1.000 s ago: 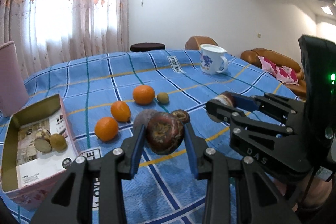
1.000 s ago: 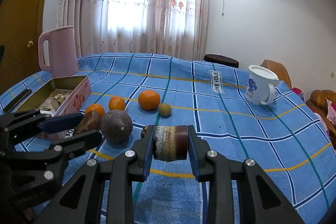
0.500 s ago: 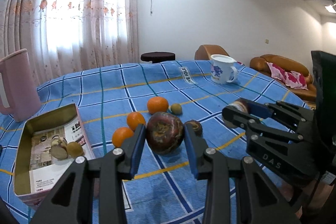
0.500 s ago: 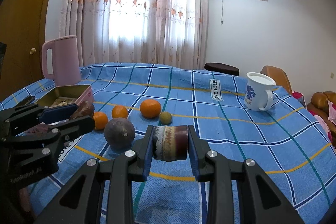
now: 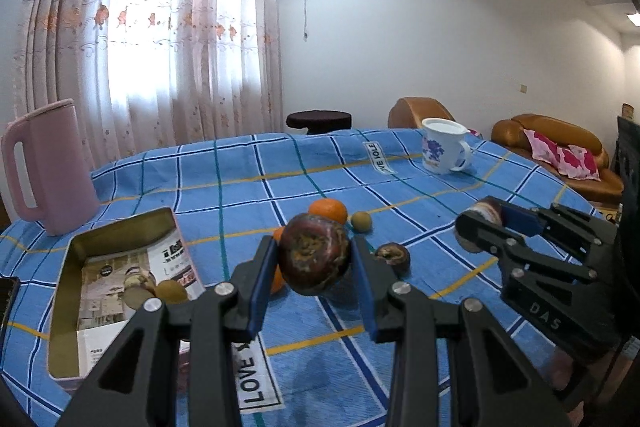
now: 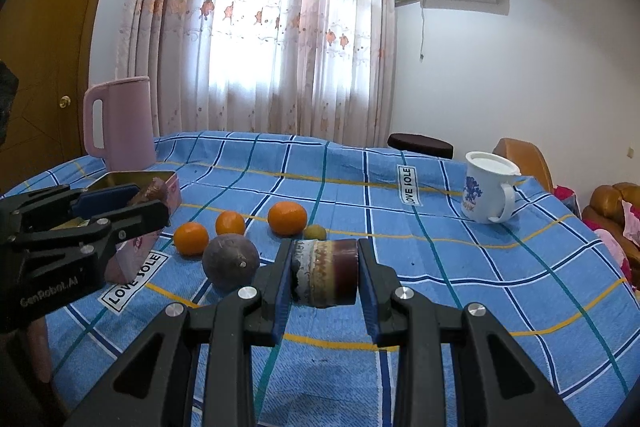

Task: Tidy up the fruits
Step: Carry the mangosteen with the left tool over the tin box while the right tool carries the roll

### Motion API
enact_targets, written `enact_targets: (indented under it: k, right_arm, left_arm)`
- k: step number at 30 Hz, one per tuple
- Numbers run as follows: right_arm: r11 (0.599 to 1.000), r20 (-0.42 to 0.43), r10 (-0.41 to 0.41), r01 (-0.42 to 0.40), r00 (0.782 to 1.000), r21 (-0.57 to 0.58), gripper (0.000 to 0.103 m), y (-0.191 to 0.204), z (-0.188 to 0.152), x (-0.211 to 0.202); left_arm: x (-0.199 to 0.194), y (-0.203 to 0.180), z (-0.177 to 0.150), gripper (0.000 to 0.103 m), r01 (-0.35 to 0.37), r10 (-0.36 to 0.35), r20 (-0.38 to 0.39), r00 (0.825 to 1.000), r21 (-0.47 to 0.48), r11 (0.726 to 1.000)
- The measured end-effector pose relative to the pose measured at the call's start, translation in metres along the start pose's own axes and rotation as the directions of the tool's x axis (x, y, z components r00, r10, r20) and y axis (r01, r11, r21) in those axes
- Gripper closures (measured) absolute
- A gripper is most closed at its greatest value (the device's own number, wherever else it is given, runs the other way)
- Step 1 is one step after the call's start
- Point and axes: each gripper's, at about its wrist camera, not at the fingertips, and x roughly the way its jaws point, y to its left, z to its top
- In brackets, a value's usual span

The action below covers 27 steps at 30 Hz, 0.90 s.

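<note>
My left gripper (image 5: 314, 267) is shut on a round dark red-brown fruit (image 5: 314, 259), held above the blue checked tablecloth. My right gripper (image 6: 324, 273) is shut on a dark maroon fruit piece with a pale cut end (image 6: 324, 273). It also shows at the right of the left wrist view (image 5: 486, 215). On the cloth lie three oranges (image 6: 287, 218), a small green fruit (image 6: 314, 231) and a dull purple fruit (image 6: 230, 261). An open tin box (image 5: 116, 283) at the left holds a few small fruits (image 5: 170, 291).
A pink jug (image 5: 48, 167) stands behind the box. A white mug (image 6: 488, 193) stands at the far right of the table. A small dark fruit (image 5: 393, 255) lies near the left gripper. Sofas (image 5: 560, 151) and a stool (image 5: 318, 119) stand beyond the table.
Both grippers have risen with their fruits held. The left gripper has lifted higher above the cloth; the box and jug now show more fully.
</note>
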Motion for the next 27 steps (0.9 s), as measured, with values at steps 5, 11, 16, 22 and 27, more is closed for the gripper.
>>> enact_targets:
  k: [5, 11, 16, 22, 27]
  right_arm:
    - [1.000, 0.010, 0.000, 0.000, 1.000, -0.003, 0.071, 0.000, -0.001, -0.002]
    - [1.000, 0.002, 0.001, -0.001, 1.000, -0.019, 0.071, 0.003, 0.000, -0.001]
    - [1.000, -0.009, 0.010, -0.010, 1.000, -0.029, 0.071, 0.007, 0.002, 0.002]
    - [0.999, -0.012, 0.021, -0.022, 1.000, -0.033, 0.071, 0.012, 0.009, 0.003]
    - [0.997, -0.004, 0.048, -0.048, 0.999, -0.052, 0.071, 0.021, 0.023, 0.005]
  left_arm:
    - [-0.003, 0.007, 0.000, 0.064, -0.028, 0.028, 0.013, 1.000, -0.007, 1.000]
    - [-0.002, 0.014, 0.000, 0.064, -0.047, 0.047, 0.007, 0.999, -0.019, 0.999]
    - [-0.004, 0.022, 0.000, 0.064, -0.065, 0.066, 0.003, 0.998, -0.030, 0.997]
    - [-0.005, 0.034, 0.001, 0.064, -0.078, 0.078, -0.003, 0.997, -0.048, 0.996]
    - [-0.008, 0.049, 0.002, 0.064, -0.100, 0.100, -0.009, 0.995, -0.069, 0.993]
